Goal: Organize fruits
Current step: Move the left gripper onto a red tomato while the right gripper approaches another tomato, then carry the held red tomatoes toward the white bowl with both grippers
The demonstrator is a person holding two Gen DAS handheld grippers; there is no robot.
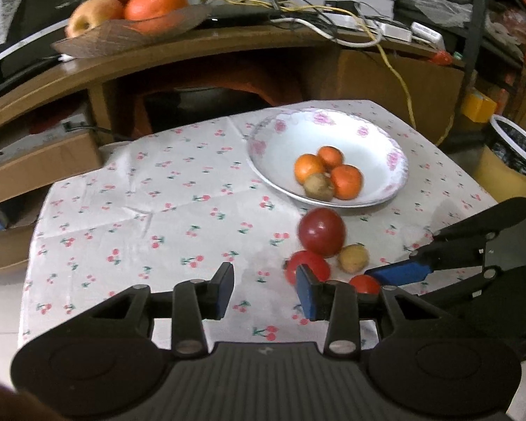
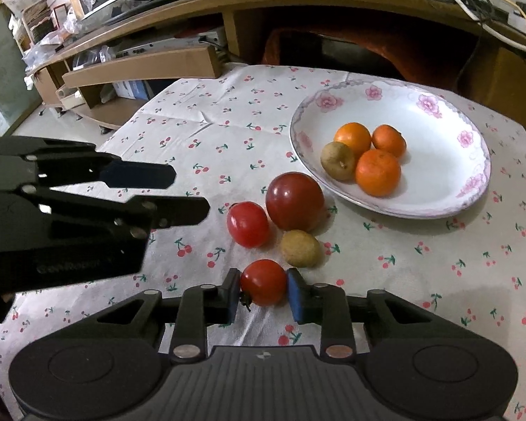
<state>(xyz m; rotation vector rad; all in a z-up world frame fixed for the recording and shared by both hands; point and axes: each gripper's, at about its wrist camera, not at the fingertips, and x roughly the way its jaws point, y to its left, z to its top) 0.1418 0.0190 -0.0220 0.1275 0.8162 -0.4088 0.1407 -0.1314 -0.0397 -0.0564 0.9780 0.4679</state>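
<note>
Fruits: landmark is the flowered plate (image 2: 473, 189), well toward the far side of the cherry-print cloth (image 2: 228, 105). In it: three oranges (image 2: 378, 172) and one brownish fruit (image 2: 337, 160), bunched and touching. Just off the plate's near-left rim sits the large dark-red tomato (image 2: 294, 200); nearer the camera from it, a mid-size tomato (image 2: 248, 224) to the left and a small tan fruit (image 2: 301, 248) to the right, all close together.

Smallest piece, a small tomato (image 2: 263, 281), lies furthest from the plate, dead centre between the right gripper (image 2: 263, 293) fingers. Both blue pads appear to be at or very near its sides; whether they are pressing on it can't be told. It still looks to be resting on the cloth.

Left gripper (image 1: 265, 289) is wide open, holding nothing, left of the cluster.

Key relation: plate lies ahead and right of the right gripper's fingers, with the tan fruit and large tomato in between. Probably needs a lift first, then carry over.
</note>
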